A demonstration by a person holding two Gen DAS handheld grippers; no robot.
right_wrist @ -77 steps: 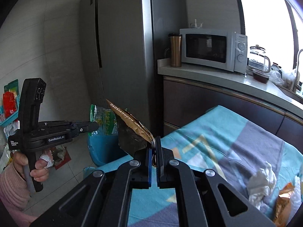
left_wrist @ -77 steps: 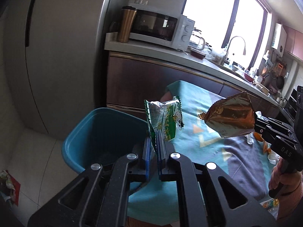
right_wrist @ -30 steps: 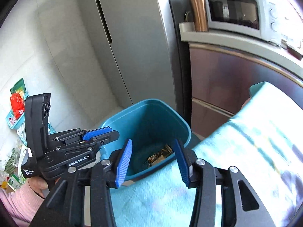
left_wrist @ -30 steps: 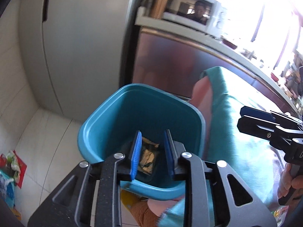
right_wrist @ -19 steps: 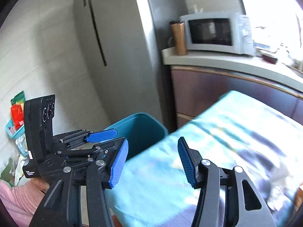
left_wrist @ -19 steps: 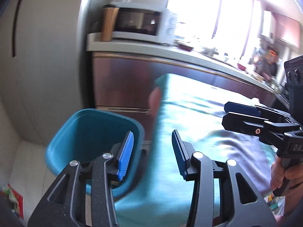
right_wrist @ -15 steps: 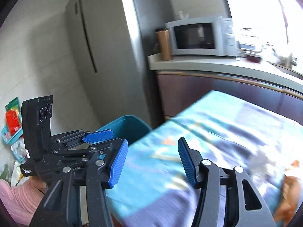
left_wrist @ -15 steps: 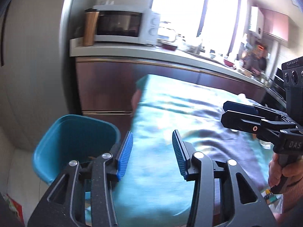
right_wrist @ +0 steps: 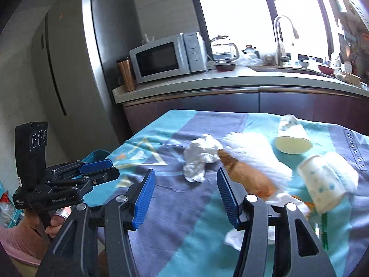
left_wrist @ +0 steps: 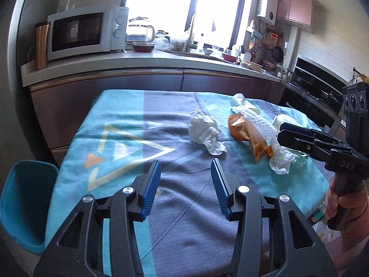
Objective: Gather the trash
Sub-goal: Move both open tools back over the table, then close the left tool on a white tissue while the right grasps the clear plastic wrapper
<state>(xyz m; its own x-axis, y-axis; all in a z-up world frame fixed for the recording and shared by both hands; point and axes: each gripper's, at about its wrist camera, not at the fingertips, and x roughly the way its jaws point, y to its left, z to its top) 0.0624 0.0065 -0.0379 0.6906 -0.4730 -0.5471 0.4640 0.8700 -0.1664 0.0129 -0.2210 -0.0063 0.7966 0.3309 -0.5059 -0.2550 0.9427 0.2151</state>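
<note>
Bench (left_wrist: 120, 120): covered by a soft woven cloth in teal and slate with a pale triangle motif; carries all the remaining litter toward its far right half.

Bin (left_wrist: 20, 203): teal plastic, rounded square mouth, on the floor off the bench's near left corner, behind and left of both tongs.

Orange snack pouch (left_wrist: 248, 135): crinkled foil, elongated; long axis runs from far-left to near-right, roughly diagonal across the line of the right tongs (right_wrist: 185, 196). It lies just ahead of those tongs and to their right, touching the white wrap beside it. The right hand is likely the nearer one.

Crumpled tissue (left_wrist: 205, 132): white, soft, irregular lump with no clear long axis; sits ahead and slightly right of the left tongs (left_wrist: 185, 185), well apart from them.

Paper cups (right_wrist: 321, 184): two on their sides, pale with small blue print, far right; edges blurred, so the count is uncertain.

Left tongs: released, blue ribbed pads parted, nothing between, having just been widening.

Right tongs: released likewise, empty, having just been widening.
</note>
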